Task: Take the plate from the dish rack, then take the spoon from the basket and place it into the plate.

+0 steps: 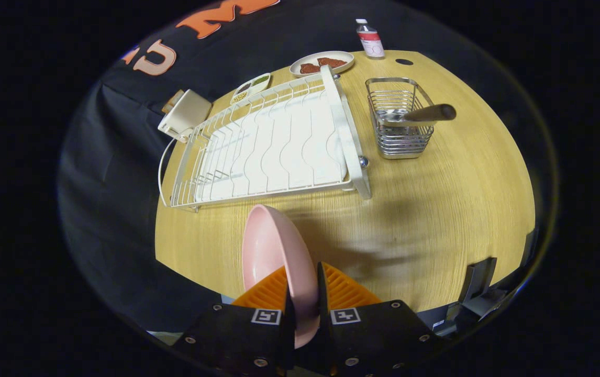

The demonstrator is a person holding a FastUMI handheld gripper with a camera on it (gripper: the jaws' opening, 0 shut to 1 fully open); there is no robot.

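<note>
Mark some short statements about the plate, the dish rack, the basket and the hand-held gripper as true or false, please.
1. The hand-held gripper is shut on the pink plate. True.
2. The pink plate stands in the white dish rack. False: it is held on edge between the fingers, nearer than the rack.
3. A utensil handle sticks out of the wire basket. True.
4. The wire basket sits inside the dish rack. False: it stands on the wooden table beside the rack.

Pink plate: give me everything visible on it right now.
The pink plate is a smooth, matte, shallow round dish, plastic or ceramic by its look. It stands on edge, clamped at its rim between the fingers of the gripper, concave side turned left. It hangs above the wooden table, clear of the empty dish rack beyond.
</note>
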